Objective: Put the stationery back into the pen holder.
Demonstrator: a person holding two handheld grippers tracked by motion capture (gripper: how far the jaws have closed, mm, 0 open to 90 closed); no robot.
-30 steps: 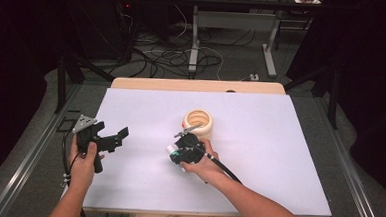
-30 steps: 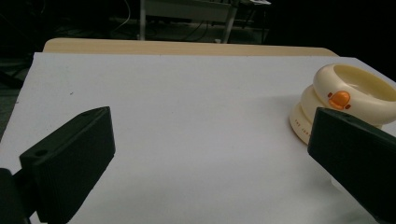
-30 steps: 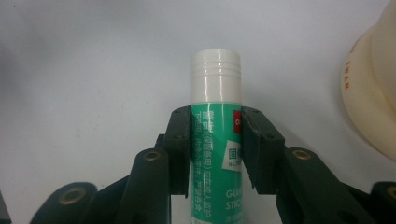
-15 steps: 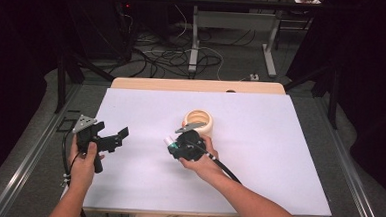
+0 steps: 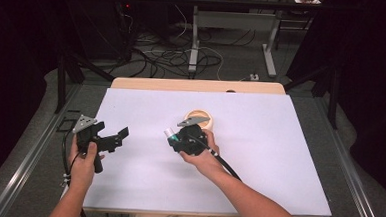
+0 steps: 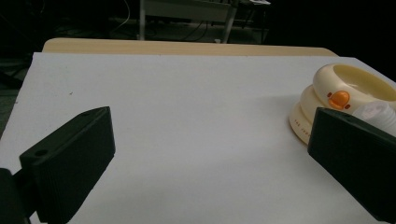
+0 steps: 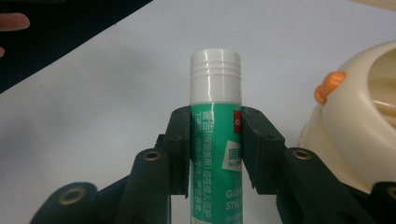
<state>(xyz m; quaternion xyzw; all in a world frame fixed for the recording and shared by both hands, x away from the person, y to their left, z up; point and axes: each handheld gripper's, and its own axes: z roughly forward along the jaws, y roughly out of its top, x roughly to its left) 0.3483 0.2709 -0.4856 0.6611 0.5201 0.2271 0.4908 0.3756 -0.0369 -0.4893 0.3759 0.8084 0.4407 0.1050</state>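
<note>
**Right gripper carrying glue stick toward the cream holder**

Since the earlier frame the right gripper (image 5: 175,136) has shifted slightly up-table, closer to the cream holder (image 5: 204,118); left gripper (image 5: 115,138) unchanged.

High view: right hand is holding its gripper just beside the holder, mid-table. Left gripper is sitting at the left edge of the white table (image 5: 258,157), jaws spread.

Left gripper view: jaws gaping, nothing between them; holder (image 6: 327,100) at far right.

Right gripper view: jaws are clamping the green glue stick (image 7: 215,126), white cap upward, holder (image 7: 359,126) just beside it.

A green glue stick (image 7: 215,154) with a white cap, centre frame; a cream container (image 7: 359,130) with an orange knob, right; white worktop (image 5: 279,143); black tool (image 7: 215,149).
</note>
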